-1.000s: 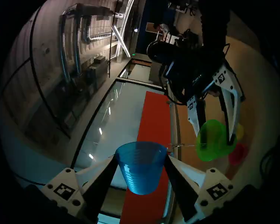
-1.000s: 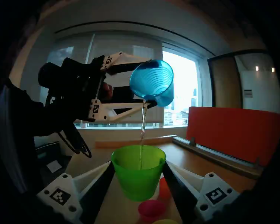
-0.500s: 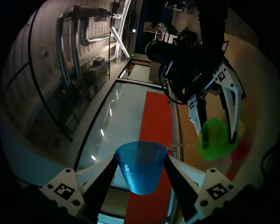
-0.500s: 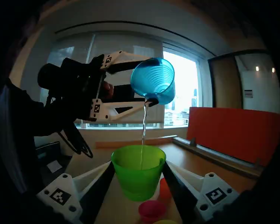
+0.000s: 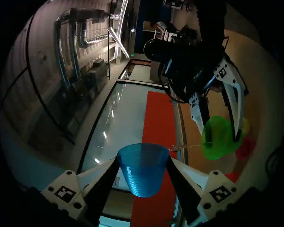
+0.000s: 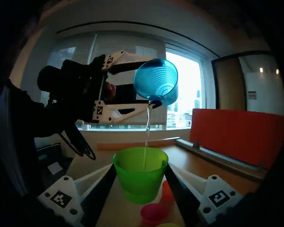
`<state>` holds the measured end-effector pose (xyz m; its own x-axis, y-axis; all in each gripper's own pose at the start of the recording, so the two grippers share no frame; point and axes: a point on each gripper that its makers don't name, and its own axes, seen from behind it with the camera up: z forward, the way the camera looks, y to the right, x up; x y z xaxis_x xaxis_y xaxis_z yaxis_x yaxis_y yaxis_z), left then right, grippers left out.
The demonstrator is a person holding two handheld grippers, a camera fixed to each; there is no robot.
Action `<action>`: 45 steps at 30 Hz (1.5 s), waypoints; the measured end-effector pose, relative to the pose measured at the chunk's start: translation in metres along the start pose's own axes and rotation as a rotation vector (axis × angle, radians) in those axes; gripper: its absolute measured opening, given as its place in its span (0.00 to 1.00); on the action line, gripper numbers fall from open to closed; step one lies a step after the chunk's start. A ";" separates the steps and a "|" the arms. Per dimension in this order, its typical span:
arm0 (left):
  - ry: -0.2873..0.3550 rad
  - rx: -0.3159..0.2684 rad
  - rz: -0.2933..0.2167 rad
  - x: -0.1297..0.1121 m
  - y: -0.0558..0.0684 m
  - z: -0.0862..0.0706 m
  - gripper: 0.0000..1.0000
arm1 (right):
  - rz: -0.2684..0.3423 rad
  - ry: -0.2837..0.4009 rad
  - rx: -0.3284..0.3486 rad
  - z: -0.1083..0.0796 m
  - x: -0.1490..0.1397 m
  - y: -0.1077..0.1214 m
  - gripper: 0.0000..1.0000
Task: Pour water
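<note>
In the left gripper view my left gripper [image 5: 142, 174] is shut on a blue ribbed cup [image 5: 142, 174]. The right gripper view shows that same blue cup [image 6: 157, 81] tipped on its side, high up, with a thin stream of water [image 6: 147, 128] falling from its rim. The stream lands inside a green cup [image 6: 140, 178], on which my right gripper [image 6: 140, 181] is shut, holding it upright. From the left gripper view, the green cup [image 5: 217, 137] sits between the right gripper's white fingers [image 5: 199, 113], to the right.
A wooden table [image 6: 202, 162] lies below, with a red partition [image 6: 238, 134] at its right. Small pink [image 6: 154, 212] and orange [image 6: 166, 191] cups stand beneath the green cup. A person's dark sleeve [image 6: 21, 125] is at left. Bright windows [image 6: 181, 87] are behind.
The blue cup has tipped slightly further and risen a little. The stream keeps falling into the green cup, which stays put.
</note>
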<state>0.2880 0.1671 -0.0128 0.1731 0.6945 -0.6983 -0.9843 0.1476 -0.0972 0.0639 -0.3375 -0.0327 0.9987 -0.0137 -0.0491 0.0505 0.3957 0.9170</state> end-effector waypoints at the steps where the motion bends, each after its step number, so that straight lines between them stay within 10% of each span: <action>1: 0.000 0.000 0.001 0.000 0.000 0.000 0.86 | 0.000 0.000 0.000 0.000 0.000 0.000 0.89; 45: 0.008 0.015 0.136 0.014 -0.002 0.001 0.86 | -0.003 0.007 -0.008 -0.002 0.000 0.002 0.89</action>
<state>0.2922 0.1774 -0.0218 0.0377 0.7030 -0.7102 -0.9980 0.0630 0.0094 0.0637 -0.3351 -0.0315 0.9985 -0.0084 -0.0542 0.0530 0.4027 0.9138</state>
